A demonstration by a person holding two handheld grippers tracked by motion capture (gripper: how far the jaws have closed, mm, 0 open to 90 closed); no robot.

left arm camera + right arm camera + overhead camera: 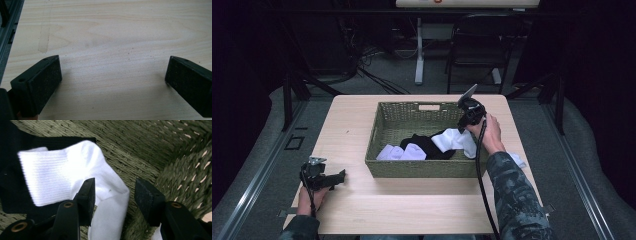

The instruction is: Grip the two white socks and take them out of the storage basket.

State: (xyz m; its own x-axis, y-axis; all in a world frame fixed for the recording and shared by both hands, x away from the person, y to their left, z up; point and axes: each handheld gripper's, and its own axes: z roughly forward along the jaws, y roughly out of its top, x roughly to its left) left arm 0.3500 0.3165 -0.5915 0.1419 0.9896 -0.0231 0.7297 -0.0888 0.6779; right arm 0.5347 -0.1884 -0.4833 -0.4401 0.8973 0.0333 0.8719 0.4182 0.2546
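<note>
the right gripper point(113, 192), jaws parted, hangs over the ribbed white cotton sock point(62, 175) draped at the near-right wall of the woven green wicker basket point(422, 167), the sock between its fingers, seemingly just dropped. more socks already lie inside. the left gripper point(112, 75) rests wide open over bare pale wood.

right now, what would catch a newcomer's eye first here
The white sock stands out brightest, draped over the right side of the green wicker basket on the table, with the right gripper open over it. Inside the basket it lies on a black garment, beside more white socks. The left gripper waits open over bare wood.
</note>
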